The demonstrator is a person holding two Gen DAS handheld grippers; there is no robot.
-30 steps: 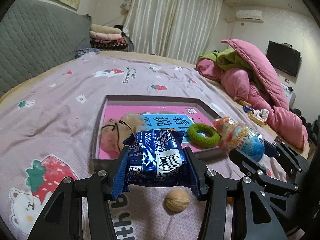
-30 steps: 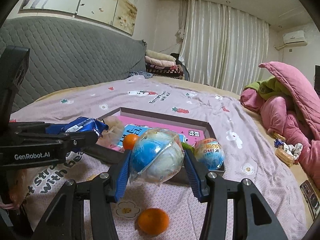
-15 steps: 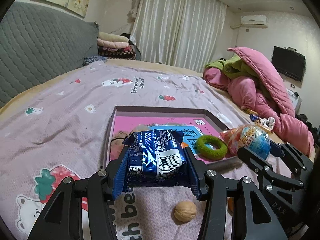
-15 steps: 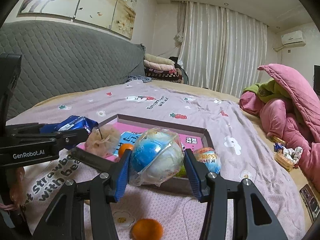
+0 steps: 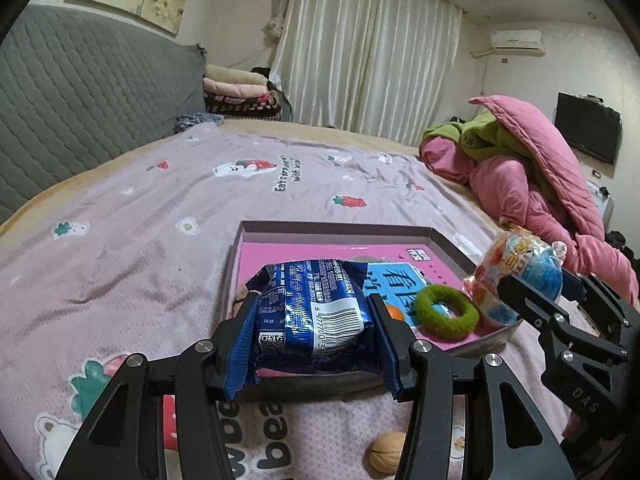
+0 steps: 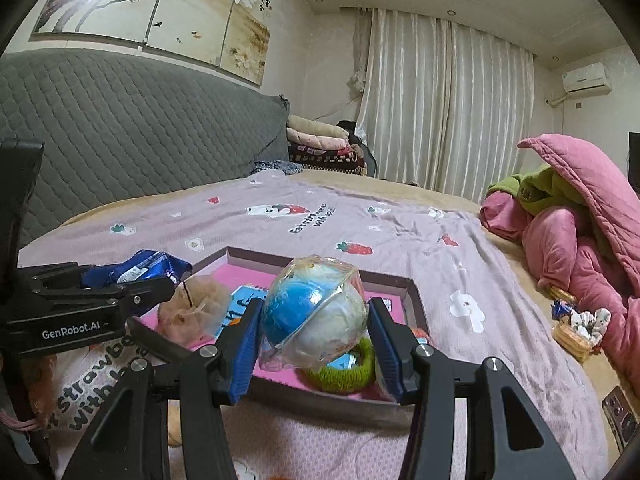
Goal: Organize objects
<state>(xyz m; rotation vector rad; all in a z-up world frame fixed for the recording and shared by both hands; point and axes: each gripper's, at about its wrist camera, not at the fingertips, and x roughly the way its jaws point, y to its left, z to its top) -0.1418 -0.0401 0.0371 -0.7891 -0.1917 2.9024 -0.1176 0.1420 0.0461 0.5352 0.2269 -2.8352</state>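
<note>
My left gripper (image 5: 310,344) is shut on a blue snack packet (image 5: 310,312) and holds it over the near edge of a shallow grey tray (image 5: 336,230) with a pink book in it. My right gripper (image 6: 314,340) is shut on a blue and white ball in clear wrap (image 6: 314,320), held over the tray's (image 6: 416,292) near right part. In the tray lie a green ring (image 5: 446,312), a beige hair net (image 6: 196,312) and a small orange (image 5: 395,313). The wrapped ball also shows in the left wrist view (image 5: 520,276).
A walnut (image 5: 386,456) lies on the bedspread in front of the tray. A heap of pink and green quilts (image 5: 532,176) fills the bed's right side. A small basket (image 6: 576,328) sits at the right edge. A grey headboard (image 6: 120,140) runs along the left.
Both grippers have risen and moved forward with their loads, so the tray lies lower and closer. The orange on the bedspread has dropped out of the right wrist view.
</note>
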